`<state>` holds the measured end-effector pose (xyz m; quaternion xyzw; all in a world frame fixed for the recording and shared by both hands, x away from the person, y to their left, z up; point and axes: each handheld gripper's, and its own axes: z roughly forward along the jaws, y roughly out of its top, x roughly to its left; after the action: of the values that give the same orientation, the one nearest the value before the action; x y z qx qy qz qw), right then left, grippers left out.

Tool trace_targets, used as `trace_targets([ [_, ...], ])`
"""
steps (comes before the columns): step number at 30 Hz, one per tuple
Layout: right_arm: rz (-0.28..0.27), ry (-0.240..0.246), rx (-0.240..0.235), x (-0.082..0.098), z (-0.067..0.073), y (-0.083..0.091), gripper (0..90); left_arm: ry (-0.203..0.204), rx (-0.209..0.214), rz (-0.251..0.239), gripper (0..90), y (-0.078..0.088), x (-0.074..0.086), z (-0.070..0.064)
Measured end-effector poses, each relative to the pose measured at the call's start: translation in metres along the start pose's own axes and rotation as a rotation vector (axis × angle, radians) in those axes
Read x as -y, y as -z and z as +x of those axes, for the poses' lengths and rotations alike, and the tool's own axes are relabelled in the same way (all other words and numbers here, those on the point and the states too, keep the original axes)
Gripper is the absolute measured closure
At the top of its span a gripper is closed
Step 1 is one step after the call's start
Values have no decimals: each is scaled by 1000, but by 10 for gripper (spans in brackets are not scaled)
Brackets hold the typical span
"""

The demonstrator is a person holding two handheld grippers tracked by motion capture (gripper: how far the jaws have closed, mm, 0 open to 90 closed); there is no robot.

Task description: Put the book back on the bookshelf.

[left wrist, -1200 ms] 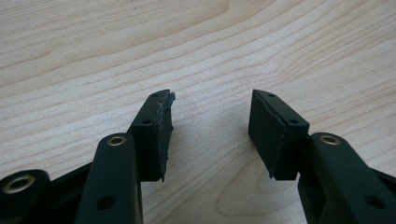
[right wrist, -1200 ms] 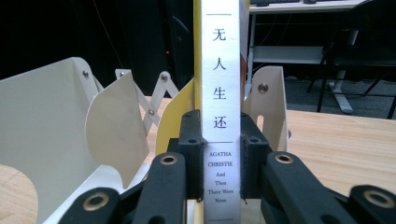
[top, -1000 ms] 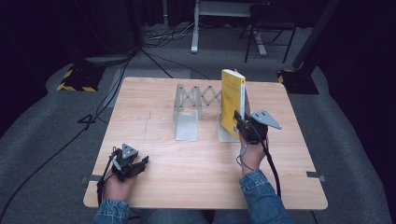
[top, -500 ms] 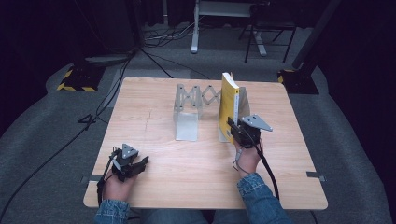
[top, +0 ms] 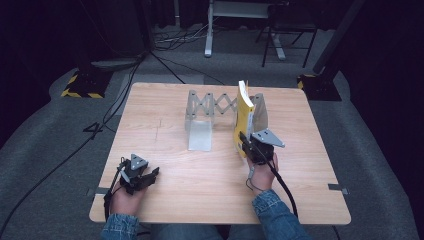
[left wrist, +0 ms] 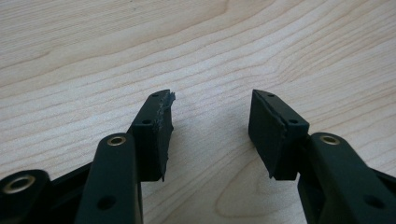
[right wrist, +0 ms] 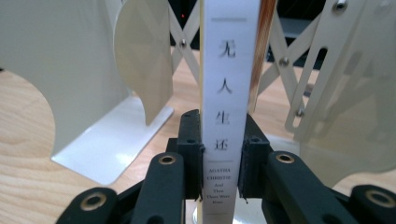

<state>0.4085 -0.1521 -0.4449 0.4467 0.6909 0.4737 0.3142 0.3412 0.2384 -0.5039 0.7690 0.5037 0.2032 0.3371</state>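
Right gripper [right wrist: 218,154] was pinching a thin yellow-covered paperback book [right wrist: 229,93] by its white spine, one black pad on each cover, low on the spine near the printed English title. Book stood upright and rose straight above the jaws. In the high view the same right gripper [top: 243,141] held the book [top: 244,112] at its near lower edge, yellow cover facing left.

An expandable white metal bookend rack [right wrist: 79,84] stood around the book: one curved upright plate to the left of the jaws, another to the right, scissor links behind. Seen from above, the rack [top: 200,135] reached away to the left of the gripper, its right end plate just beyond the book.

Left gripper [left wrist: 212,121] sat well apart, at the near left of the light wooden table [top: 165,120], in the person's left hand [top: 125,197]. Its jaws were spread with nothing between them, bare wood grain beneath.
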Motion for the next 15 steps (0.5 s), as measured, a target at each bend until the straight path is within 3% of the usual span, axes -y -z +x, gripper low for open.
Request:
trace_targets([
  [5,56,0,25,11,1,-12,747,0,1,-2,498,0,0,0],
  [15,53,-25,43,7,-7,-24,746,0,2,-2,498,0,0,0],
])
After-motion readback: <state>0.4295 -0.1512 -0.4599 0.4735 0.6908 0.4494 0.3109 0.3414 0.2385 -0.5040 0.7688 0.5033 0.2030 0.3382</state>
